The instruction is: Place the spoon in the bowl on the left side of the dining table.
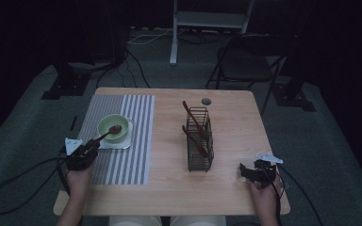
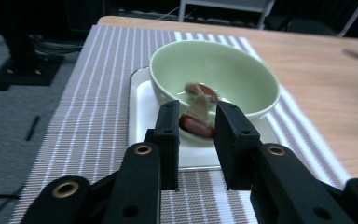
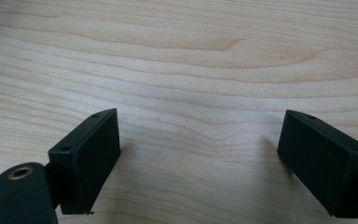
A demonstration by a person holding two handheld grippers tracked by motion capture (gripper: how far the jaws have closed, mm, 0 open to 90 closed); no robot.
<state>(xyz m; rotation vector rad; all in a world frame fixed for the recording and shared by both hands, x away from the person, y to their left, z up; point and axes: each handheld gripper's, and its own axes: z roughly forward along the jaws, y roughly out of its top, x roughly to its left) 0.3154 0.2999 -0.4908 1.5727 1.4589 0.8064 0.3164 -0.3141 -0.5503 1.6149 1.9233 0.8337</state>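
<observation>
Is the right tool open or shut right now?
Open. The right tool has its black jaws spread wide, with bare light wooden table between them, gripping nothing.

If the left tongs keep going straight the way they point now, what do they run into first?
Probably the green bowl. The left tongs already hold the brown spoon by its handle, and the bowl's near wall sits just past their tips, on the white plate. How much gap remains is hard to judge.
</observation>
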